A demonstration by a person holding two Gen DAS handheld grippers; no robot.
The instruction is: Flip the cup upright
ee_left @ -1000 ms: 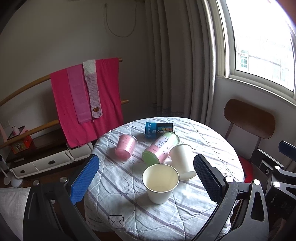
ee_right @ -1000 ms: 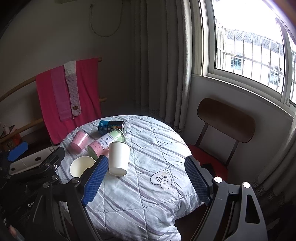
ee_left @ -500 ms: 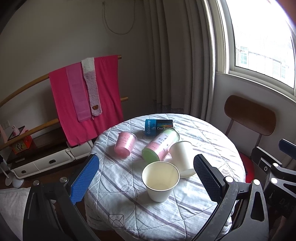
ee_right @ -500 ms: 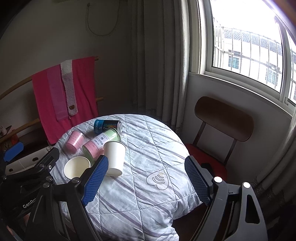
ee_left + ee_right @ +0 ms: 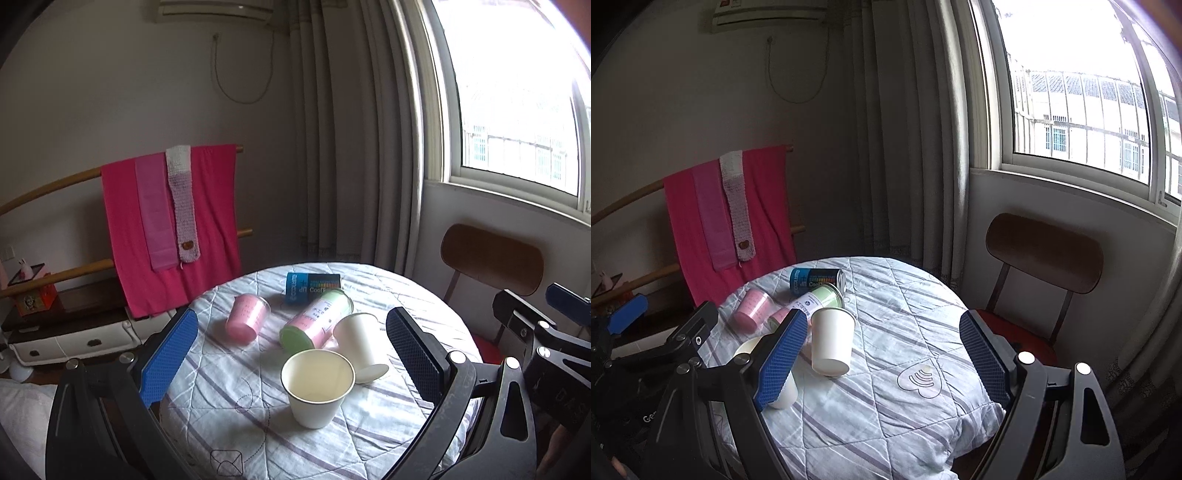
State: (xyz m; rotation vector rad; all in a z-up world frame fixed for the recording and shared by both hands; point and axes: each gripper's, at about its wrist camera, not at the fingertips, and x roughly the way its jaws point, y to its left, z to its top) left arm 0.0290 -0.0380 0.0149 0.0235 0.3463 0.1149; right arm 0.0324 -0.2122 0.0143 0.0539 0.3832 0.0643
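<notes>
Surface: round table (image 5: 369, 435) with quilted striped cloth.
Hidden: upright paper cup (image 5: 317, 387) partly masked by right gripper (image 5: 882, 358) finger.
Inverted cup (image 5: 831, 341): white, mouth down, table centre.
Left gripper (image 5: 291, 354): spread, empty.
Right gripper: spread, empty.

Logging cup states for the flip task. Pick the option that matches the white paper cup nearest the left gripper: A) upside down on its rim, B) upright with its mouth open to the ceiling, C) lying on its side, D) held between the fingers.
B: the white paper cup stands on the quilted table, its empty inside visible from above.
</notes>
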